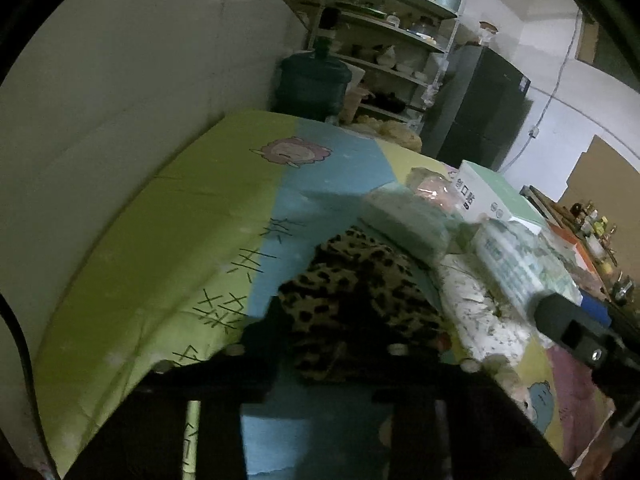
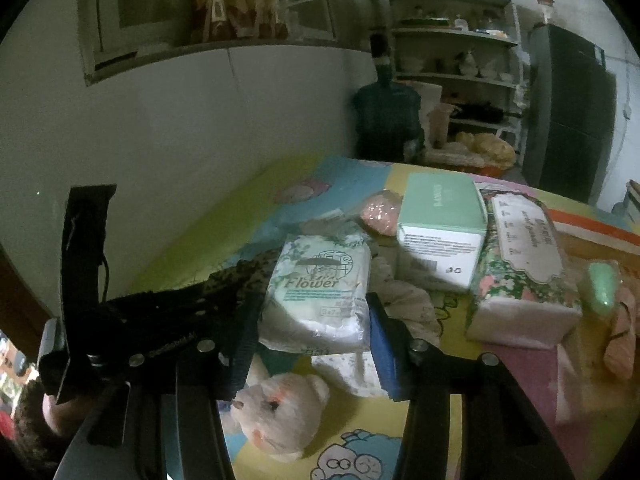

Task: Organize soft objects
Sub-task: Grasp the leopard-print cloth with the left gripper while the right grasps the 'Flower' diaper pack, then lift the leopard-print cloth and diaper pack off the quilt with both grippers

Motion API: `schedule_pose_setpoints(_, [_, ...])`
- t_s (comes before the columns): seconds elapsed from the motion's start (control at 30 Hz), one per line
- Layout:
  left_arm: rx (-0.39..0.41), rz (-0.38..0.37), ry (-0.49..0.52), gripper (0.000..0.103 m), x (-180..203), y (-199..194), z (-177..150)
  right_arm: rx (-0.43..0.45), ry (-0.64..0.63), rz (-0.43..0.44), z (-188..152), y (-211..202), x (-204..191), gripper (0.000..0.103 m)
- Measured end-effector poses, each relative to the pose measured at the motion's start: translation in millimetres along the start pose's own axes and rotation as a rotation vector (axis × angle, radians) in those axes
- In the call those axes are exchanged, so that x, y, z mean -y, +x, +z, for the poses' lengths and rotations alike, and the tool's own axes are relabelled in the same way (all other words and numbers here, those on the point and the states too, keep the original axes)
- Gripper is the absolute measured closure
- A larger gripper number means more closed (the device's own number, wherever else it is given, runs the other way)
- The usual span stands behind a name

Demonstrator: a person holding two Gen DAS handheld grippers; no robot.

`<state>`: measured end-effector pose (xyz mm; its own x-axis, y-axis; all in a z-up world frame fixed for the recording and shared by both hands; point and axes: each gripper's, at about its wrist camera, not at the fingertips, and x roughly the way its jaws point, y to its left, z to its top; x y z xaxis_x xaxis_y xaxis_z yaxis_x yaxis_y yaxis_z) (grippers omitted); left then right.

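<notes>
My left gripper (image 1: 332, 332) is shut on a leopard-print cloth (image 1: 360, 288) and holds it over the colourful table cover (image 1: 168, 240). My right gripper (image 2: 312, 316) is shut on a white "Flower" tissue pack (image 2: 320, 292), which also shows in the left wrist view (image 1: 520, 264). A white plush bear (image 2: 280, 412) lies just below the right gripper. A white patterned cloth (image 2: 404, 300) lies under the pack. The left gripper's body (image 2: 132, 320) shows at the left of the right wrist view.
A green-white box (image 2: 444, 224), a floral tissue pack (image 2: 524, 272), a pink packet (image 2: 380, 212), a green soft item (image 2: 600, 288) and a pink cloth (image 2: 620, 340) lie on the cover. A wall runs along the left. A water jug (image 2: 384, 120), shelves and fridge stand behind.
</notes>
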<state>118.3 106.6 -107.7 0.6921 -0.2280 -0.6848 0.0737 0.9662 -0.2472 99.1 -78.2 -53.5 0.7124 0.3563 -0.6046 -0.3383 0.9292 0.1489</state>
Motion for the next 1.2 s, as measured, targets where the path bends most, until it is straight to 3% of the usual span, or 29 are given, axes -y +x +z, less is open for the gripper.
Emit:
schedule_pose_setpoints(0.17, [0.029,-0.012,-0.001,0.095,3.0,-6.5,-0.4,0.014,0.011,-0.003,-1.0,-4.7,4.5,0.051])
schedule_pose_setpoints(0.3, [0.060,-0.008,-0.008,0.098,3.6,-14.1,0.9,0.027,0.011,-0.003,-3.3,-12.3,5.8,0.051])
schedule_pose_setpoints(0.73, [0.165,0.008,0.010,0.100,13.9,-46.6,10.1,0.069,0.011,0.000,-5.0,-30.0,7.9,0.051])
schedule_pose_setpoints(1.2, [0.259,-0.024,0.073,0.100,44.0,-83.4,21.8,0.125,0.021,-0.003,-7.6,-55.8,13.5,0.051])
